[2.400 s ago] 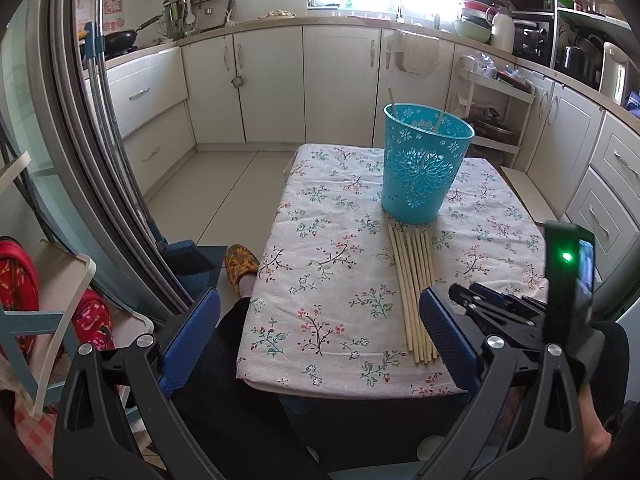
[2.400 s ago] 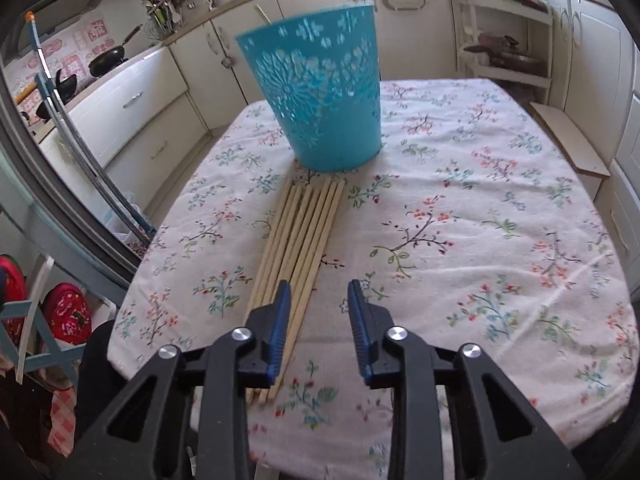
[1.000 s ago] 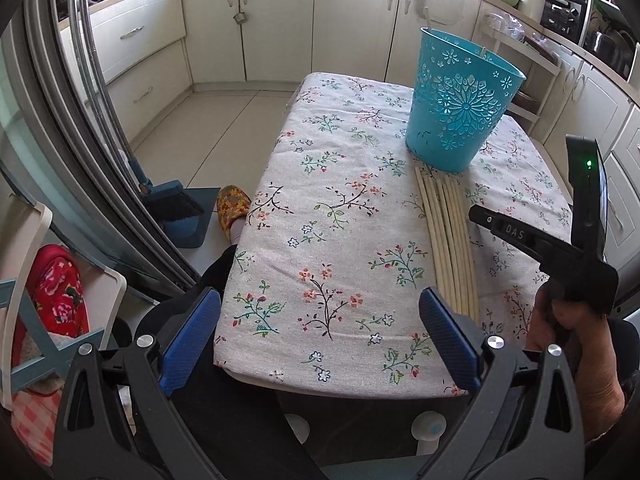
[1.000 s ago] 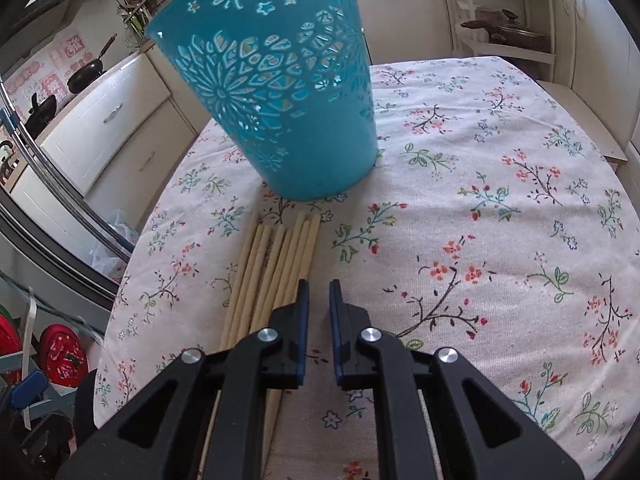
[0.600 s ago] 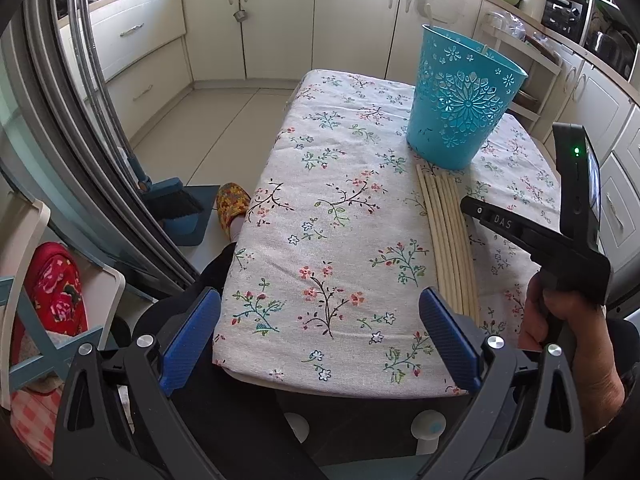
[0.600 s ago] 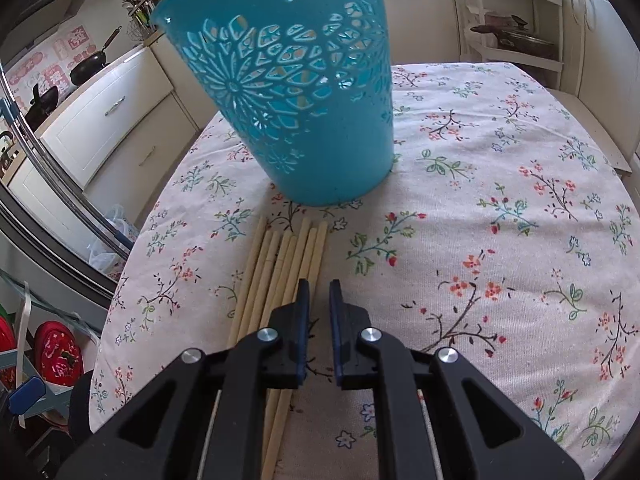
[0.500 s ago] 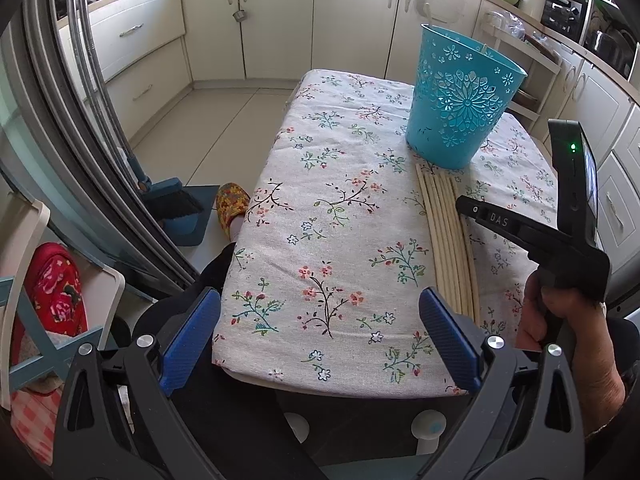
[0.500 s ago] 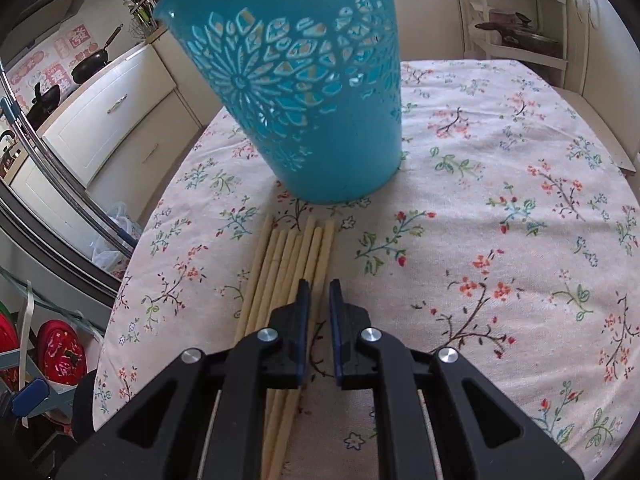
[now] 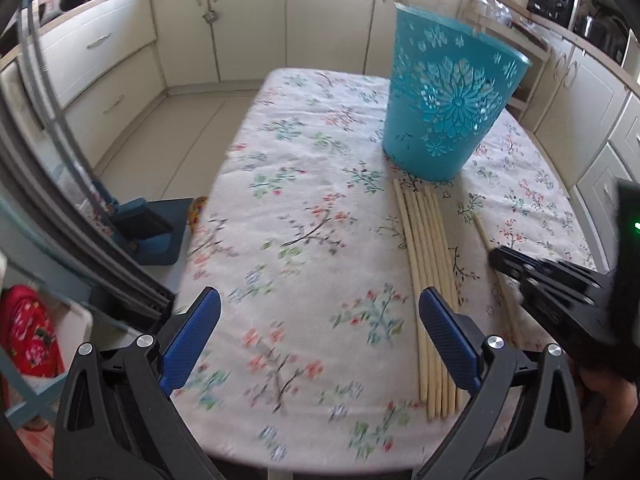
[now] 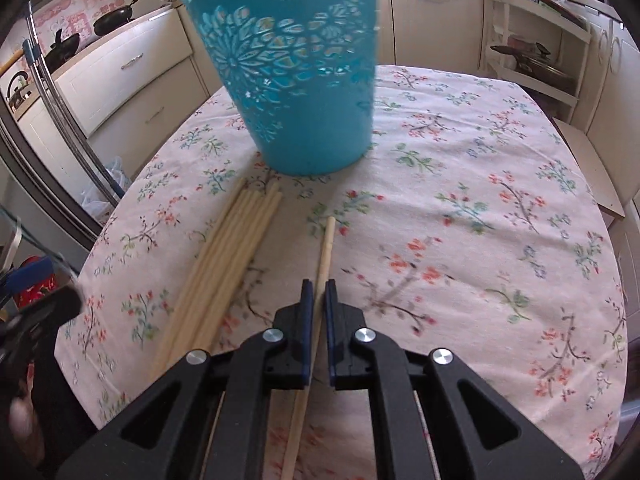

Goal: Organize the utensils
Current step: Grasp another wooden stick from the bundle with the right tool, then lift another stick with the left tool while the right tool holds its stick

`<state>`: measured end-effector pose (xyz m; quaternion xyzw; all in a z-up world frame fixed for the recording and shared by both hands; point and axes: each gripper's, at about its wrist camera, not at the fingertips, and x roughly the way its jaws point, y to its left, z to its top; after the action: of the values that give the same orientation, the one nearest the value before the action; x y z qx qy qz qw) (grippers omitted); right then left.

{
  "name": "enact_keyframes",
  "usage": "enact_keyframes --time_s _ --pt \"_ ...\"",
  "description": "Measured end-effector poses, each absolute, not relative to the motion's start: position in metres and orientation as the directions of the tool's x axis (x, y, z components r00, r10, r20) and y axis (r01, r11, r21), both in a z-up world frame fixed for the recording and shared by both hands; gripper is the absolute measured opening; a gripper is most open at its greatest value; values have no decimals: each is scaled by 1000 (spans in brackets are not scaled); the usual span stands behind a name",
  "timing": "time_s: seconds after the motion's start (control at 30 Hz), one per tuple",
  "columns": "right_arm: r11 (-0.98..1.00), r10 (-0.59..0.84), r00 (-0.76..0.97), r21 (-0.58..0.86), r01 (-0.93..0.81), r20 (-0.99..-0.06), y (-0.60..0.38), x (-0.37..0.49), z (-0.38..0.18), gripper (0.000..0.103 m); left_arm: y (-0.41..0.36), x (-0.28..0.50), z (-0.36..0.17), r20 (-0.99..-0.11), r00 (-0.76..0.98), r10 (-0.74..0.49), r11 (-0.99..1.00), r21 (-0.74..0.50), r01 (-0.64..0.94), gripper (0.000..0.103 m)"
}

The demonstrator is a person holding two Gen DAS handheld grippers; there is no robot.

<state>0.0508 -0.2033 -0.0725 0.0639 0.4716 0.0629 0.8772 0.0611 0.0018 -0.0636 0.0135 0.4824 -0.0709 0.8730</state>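
A teal cut-out bucket [image 9: 444, 104] stands on the floral tablecloth [image 9: 304, 216]; it also shows in the right wrist view [image 10: 296, 80]. Several pale wooden chopsticks [image 9: 430, 288] lie in a row in front of it, seen too in the right wrist view [image 10: 224, 260]. My right gripper [image 10: 316, 292] is shut on one chopstick [image 10: 326, 248], held apart to the right of the row, tip pointing toward the bucket. That chopstick and the right gripper [image 9: 500, 258] show at the right of the left wrist view. My left gripper [image 9: 320, 320] is open and empty above the table's near edge.
White kitchen cabinets [image 9: 248, 20] line the back and right walls. A metal rack [image 9: 52, 152] and a blue dustpan [image 9: 148, 232] stand on the floor left of the table. A shelf with pans [image 10: 532, 52] is at the back right.
My right gripper has closed on one chopstick and drawn it to the right, away from the row. The left gripper has moved forward over the table.
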Motion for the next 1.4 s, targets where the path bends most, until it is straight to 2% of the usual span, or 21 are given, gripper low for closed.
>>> enact_keyframes --time_s 0.13,0.53,0.67,0.8,0.87,0.97,1.03,1.07,1.13,1.2,1.27,1.4 --pt "969 219 566 245 -31 -795 -218 43 -76 7 -22 91 -84 -868 486 -104 988 -35 148 95" --pt "958 255 578 284 -42 -775 -222 43 -78 7 -50 133 -104 -884 463 -67 988 5 152 95" --pt "953 268 578 300 -41 -771 -226 42 -78 7 -50 138 -100 -887 457 -70 988 3 157 86" --pt "951 273 579 307 -40 -768 -226 43 -79 7 -45 139 -103 -889 452 -76 988 -7 153 84" --pt "952 269 581 302 -41 -768 -226 43 -79 7 -50 139 -105 -888 457 -51 986 29 165 83" --pt "951 271 583 308 -37 -766 -227 44 -79 7 -58 139 -104 -882 468 -61 981 34 192 78" --pt "949 274 584 314 -34 -764 -229 44 -79 7 -64 140 -103 -878 473 -75 977 31 213 69" --pt "948 276 584 318 -33 -763 -230 45 -80 7 -67 140 -102 -876 475 -86 974 26 225 60" --pt "944 282 585 327 -31 -760 -231 45 -80 7 -71 140 -98 -875 472 -109 966 18 257 30" --pt "944 282 586 328 -30 -759 -231 45 -80 7 -71 140 -96 -881 452 -143 961 -15 276 9" --pt "947 276 589 319 -32 -760 -229 44 -80 7 -67 139 -95 -889 418 -186 957 -68 282 5" --pt "947 281 591 318 -44 -756 -227 43 -80 13 -56 126 -86 -881 390 -268 944 -160 288 5"
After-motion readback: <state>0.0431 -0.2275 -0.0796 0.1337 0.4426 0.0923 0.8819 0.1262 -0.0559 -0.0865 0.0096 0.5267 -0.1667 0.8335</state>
